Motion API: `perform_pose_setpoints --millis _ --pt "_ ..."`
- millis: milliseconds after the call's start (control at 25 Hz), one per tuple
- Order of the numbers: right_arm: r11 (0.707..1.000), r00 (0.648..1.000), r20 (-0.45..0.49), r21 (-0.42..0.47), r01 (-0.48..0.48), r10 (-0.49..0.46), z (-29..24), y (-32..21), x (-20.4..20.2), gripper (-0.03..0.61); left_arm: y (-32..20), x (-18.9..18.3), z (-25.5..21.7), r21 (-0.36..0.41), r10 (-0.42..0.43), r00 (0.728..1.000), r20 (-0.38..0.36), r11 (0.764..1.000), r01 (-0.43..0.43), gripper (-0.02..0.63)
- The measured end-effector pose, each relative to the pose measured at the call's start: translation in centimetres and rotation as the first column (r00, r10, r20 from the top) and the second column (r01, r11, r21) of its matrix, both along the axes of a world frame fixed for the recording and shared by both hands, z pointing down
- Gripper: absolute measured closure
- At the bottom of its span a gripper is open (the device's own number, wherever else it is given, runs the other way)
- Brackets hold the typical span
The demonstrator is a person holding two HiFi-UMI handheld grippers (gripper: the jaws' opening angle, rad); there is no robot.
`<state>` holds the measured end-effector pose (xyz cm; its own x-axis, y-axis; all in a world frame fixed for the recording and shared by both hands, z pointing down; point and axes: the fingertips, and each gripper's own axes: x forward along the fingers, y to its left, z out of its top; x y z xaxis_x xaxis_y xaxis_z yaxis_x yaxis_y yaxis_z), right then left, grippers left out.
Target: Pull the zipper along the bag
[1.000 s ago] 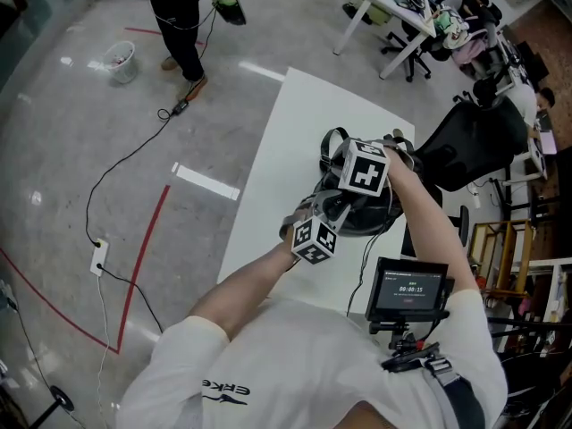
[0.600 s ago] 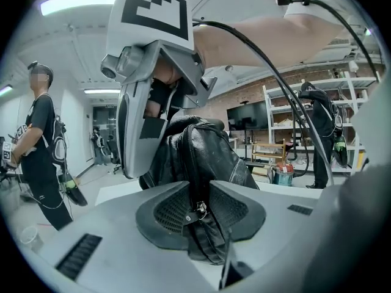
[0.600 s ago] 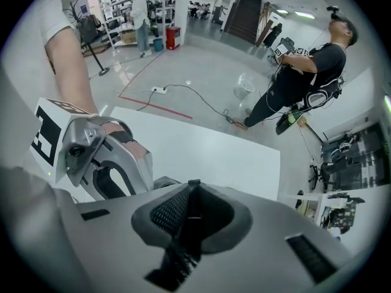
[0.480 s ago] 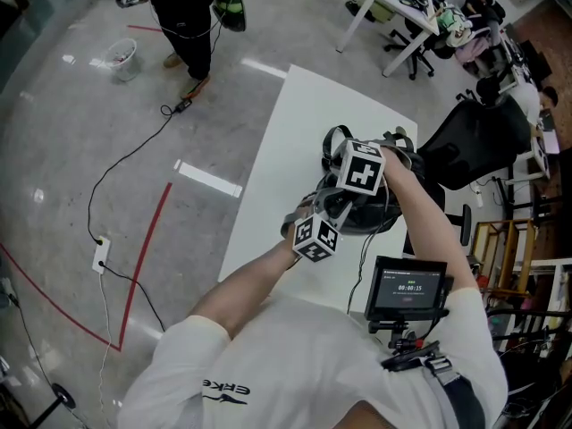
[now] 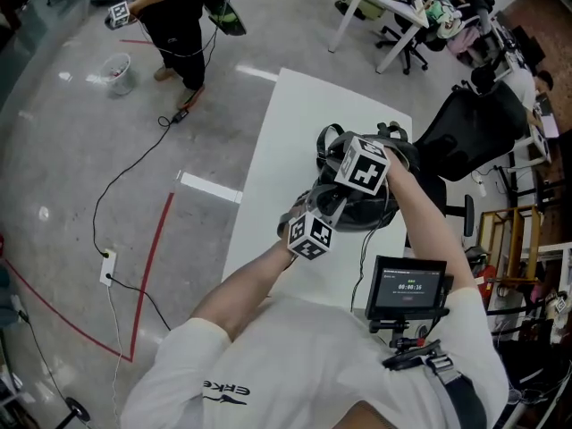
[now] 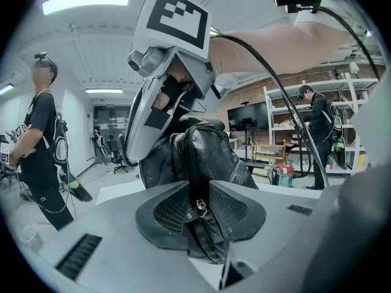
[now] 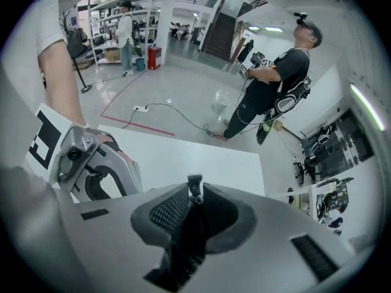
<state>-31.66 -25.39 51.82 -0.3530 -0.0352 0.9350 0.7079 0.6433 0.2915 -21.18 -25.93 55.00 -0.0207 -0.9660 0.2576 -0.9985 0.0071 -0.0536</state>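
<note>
Right tool (image 7: 194, 201): closed on the zipper pull (image 7: 195, 184), whose tab is pinched between the pads. The jaws have just been eased slightly wider, with the pull between them.

Left tool (image 6: 199, 215): clamped on a fold of the black bag (image 6: 214, 154), beside its zip seam.

The bag is set on the white desk (image 5: 281, 132), toward the desk's right side in the head view, with both tools on it.

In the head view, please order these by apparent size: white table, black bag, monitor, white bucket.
1. White table, largest.
2. Black bag and monitor: about alike, the bag being partly hidden.
3. White bucket, smallest.
</note>
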Motion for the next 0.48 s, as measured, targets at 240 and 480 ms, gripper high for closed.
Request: perform_pose_setpoints --millis 240,480 --pt "0.995 0.975 0.202 -0.046 -0.085 0.092 -3.0 -1.3 -0.7 0.523 0.3 -0.8 0.8 -0.015 -0.004 1.0 -0.013 1.0 0.004 0.512" --pt "0.959 0.864 0.417 -0.149 -0.243 0.283 -6.8 -4.0 1.3 0.523 0.9 -1.2 1.2 -0.029 0.009 1.0 -0.004 1.0 -0.009 0.512"
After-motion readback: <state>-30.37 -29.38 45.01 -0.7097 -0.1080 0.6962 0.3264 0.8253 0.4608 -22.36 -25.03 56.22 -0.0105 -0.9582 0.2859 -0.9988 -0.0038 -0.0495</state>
